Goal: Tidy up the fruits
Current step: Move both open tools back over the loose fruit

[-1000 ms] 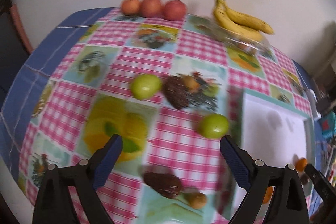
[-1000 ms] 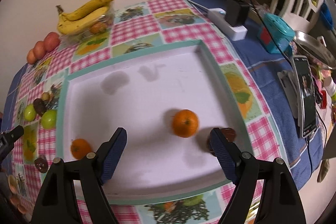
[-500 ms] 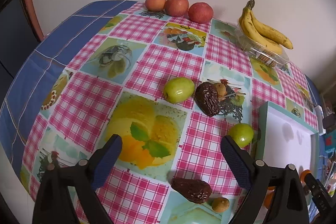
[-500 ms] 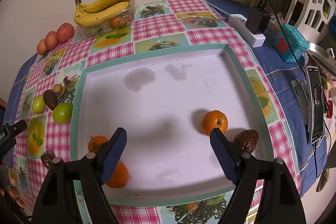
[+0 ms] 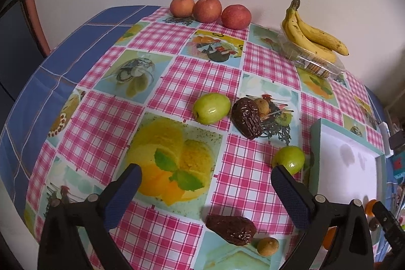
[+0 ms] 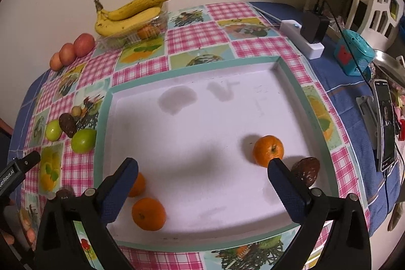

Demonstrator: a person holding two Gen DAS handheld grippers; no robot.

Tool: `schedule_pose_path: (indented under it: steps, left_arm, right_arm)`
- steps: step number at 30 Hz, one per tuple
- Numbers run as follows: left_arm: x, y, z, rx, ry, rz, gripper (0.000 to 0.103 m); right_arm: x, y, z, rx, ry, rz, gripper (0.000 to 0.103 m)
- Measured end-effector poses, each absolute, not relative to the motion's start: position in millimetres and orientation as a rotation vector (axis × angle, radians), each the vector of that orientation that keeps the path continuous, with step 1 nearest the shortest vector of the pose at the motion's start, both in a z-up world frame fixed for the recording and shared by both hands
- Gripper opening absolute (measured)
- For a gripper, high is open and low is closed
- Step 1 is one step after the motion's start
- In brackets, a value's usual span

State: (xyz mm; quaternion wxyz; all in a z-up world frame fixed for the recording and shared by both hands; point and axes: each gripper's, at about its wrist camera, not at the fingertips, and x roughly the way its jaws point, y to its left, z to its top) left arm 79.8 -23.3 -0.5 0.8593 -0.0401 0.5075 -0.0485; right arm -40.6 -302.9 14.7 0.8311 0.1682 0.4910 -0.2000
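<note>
While our left gripper (image 5: 205, 184) and right gripper (image 6: 202, 176) both hang spread and empty, we count three oranges (image 6: 268, 150) and one date (image 6: 305, 170) in the white tray (image 6: 192, 72), with two green fruits (image 5: 212, 108), two dates (image 5: 246, 117), three apples (image 5: 207, 9) and two bananas (image 5: 314, 38) on the tablecloth (image 5: 200, 75).

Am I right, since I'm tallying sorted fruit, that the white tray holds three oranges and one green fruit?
Not quite: the tray holds three oranges and one dark brown fruit, as the right wrist view shows. The green fruits sit on the tablecloth.
</note>
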Motion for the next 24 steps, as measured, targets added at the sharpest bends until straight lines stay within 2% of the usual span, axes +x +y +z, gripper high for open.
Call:
schedule_pose_path:
  steps: [7,14,24]
  left_arm:
    - [73.4,-16.7,-7.0,-0.093,1.096,-0.112,0.103]
    - [63.8,-12.2,-25.8,-0.143,1.2,-0.155,0.103]
    - [55.1,-30.2,-36.9,-0.074,1.273,-0.207,0.103]
  right_arm:
    - [-38.2,-274.0,4.1,0.379,1.075,-0.355,0.102]
    - [-43.2,-244.2,-0.7,0.344,1.095,-0.32,0.102]
    - [-50.7,-238.0,-5.4,0.342,1.118,-0.313,0.102]
